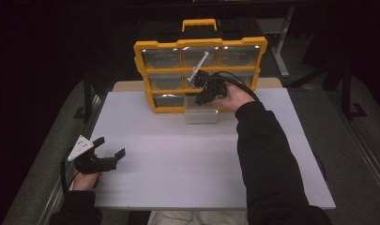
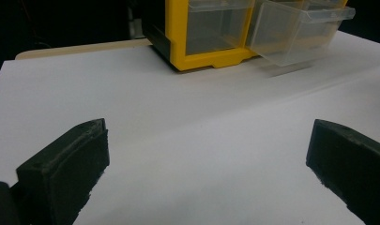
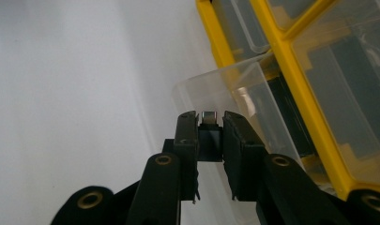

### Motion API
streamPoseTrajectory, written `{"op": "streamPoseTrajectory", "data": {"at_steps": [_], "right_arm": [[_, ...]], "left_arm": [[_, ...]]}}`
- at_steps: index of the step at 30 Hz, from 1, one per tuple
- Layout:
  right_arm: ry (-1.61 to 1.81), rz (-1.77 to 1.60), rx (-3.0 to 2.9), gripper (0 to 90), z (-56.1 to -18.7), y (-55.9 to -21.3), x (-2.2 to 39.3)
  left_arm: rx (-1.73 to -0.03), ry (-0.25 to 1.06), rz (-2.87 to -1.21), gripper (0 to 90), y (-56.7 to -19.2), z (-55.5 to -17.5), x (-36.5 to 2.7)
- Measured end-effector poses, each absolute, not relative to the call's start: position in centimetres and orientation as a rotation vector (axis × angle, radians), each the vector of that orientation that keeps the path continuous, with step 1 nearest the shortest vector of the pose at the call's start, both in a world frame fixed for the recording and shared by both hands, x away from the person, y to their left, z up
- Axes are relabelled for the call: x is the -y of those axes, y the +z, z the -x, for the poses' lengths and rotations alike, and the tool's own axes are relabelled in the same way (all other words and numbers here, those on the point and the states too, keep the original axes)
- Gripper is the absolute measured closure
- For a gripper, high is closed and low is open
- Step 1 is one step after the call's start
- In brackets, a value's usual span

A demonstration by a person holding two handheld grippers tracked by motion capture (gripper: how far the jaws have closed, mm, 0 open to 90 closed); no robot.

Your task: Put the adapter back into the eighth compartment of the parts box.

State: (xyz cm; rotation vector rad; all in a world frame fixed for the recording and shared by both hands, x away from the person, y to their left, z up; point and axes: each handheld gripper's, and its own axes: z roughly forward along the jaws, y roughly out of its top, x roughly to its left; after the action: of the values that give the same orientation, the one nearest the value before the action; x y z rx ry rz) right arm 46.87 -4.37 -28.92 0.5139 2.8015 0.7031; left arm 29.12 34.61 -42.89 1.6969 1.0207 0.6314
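Note:
A yellow organizer [image 1: 199, 44] with clear drawers stands upright at the back of the white table [image 1: 178, 159]. Its bottom middle drawer [image 1: 201, 115] is pulled out onto the table. My right gripper [image 1: 204, 91] hovers over that drawer, tilted downward. In the right gripper view the right gripper [image 3: 209, 123] is shut on a small silvery metal piece [image 3: 209, 116] just above the drawer's clear wall [image 3: 234, 89]. My left gripper [image 1: 111, 146] rests at the table's front left, open, with nothing between its jaws [image 2: 209, 136]. From there the open drawer [image 2: 295, 33] shows to the right of the yellow frame [image 2: 178, 37].
The organizer has a yellow carry handle [image 1: 199, 23] on top. A wooden board [image 1: 129, 86] sticks out behind the white tabletop. The person's dark right sleeve [image 1: 267, 150] crosses the right half of the table. Dark floor and metal stands surround the table.

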Motion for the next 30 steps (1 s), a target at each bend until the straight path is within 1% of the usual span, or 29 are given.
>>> {"op": "streamPoseTrajectory", "data": {"at_steps": [6, 30], "right_arm": [[0.706, -0.535, -2.793, 74.3, -47.7, -29.2, 4.5], [0.676, -0.554, -2.807, 74.4, -50.0, -32.2, 3.8]], "left_arm": [[-1.022, 0.631, -1.695, 0.0, -42.9, -29.1, -34.6], [-1.021, 0.632, -1.699, 0.0, -42.9, -29.1, -34.7]]}}
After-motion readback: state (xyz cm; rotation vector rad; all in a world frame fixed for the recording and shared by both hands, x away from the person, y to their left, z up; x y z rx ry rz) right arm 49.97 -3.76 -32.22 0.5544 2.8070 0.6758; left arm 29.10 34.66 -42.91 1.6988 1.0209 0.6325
